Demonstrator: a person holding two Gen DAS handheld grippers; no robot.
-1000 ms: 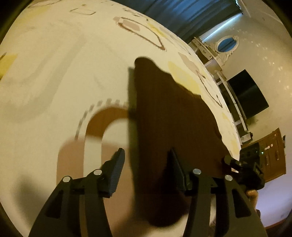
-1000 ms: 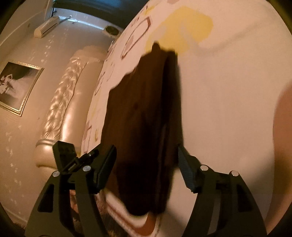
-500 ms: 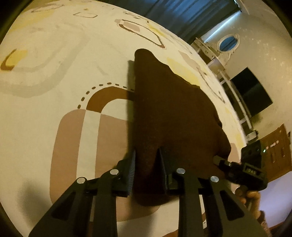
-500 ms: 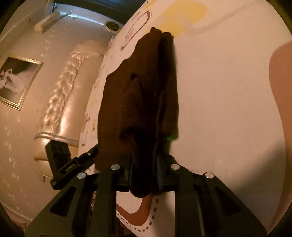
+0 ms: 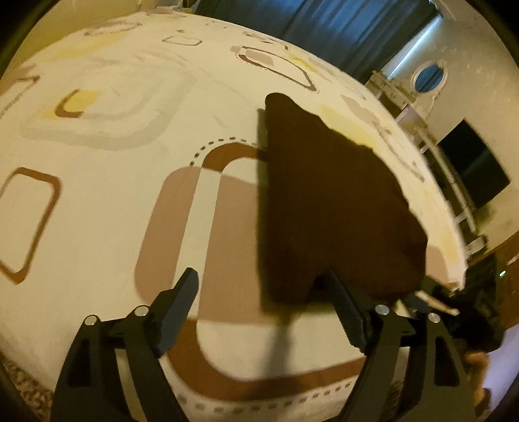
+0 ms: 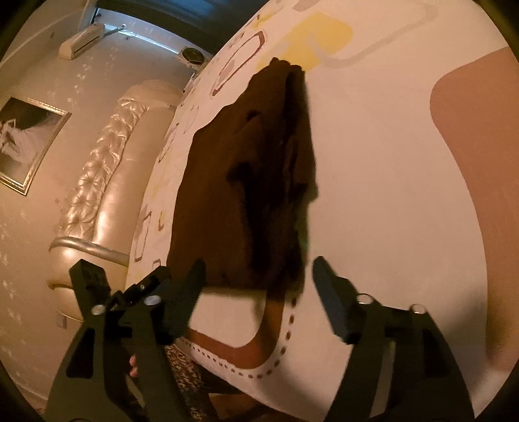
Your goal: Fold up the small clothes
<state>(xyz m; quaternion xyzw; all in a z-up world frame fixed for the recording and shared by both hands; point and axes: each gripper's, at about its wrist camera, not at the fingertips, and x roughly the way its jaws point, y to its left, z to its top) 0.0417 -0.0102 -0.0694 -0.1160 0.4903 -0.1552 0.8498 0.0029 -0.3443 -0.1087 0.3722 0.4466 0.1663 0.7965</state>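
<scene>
A dark brown garment (image 5: 327, 201) lies folded on the patterned bedspread (image 5: 129, 107). It also shows in the right wrist view (image 6: 246, 181), with bunched layers along its right side. My left gripper (image 5: 259, 285) is open and empty, just short of the garment's near edge. My right gripper (image 6: 259, 269) is open and empty at the garment's near end. The other gripper (image 6: 87, 276) shows at the lower left of the right wrist view.
The bed's edge (image 5: 451, 246) runs close behind the garment in the left wrist view. A padded headboard (image 6: 107, 168) and a framed picture (image 6: 29, 142) are to the left in the right wrist view. A dark screen (image 5: 470, 168) and blue curtains (image 5: 324, 26) stand beyond the bed.
Half a second ago both grippers were shut on the garment's near edge. Now both have opened, let go of it and pulled back a little. The garment lies flat.
</scene>
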